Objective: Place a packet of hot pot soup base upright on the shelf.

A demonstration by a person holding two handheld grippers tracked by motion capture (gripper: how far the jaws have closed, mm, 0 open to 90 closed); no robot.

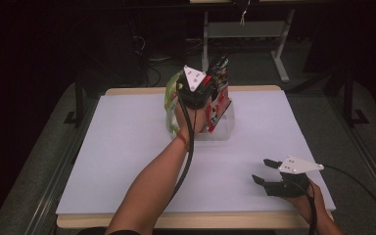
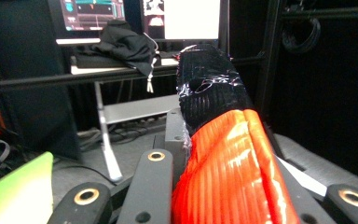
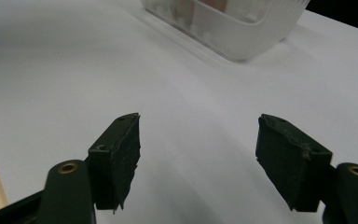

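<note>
A red and black snack bag [image 1: 220, 101] stands upright over a clear plastic container [image 1: 226, 131] at the back of the table. My left gripper [image 1: 213, 84] is shut on the bag's upper part. In the left gripper view the ribbed red bag [image 2: 233, 172] with its black top fills the space between the jaws of the left gripper [image 2: 228, 191]. A green bag [image 1: 171, 99] stands just left of that hand. My right gripper [image 1: 263, 170] rests near the front right of the table, open. Its jaws [image 3: 198, 158] have nothing between them and face the container [image 3: 242, 37].
The white table top [image 1: 127, 147] has a wooden edge at front and back. Beyond the table stand a desk frame [image 1: 279, 54], cables, and monitors with a dark cloth [image 2: 126, 44] on a shelf. A green edge [image 2: 14, 196] shows at lower left.
</note>
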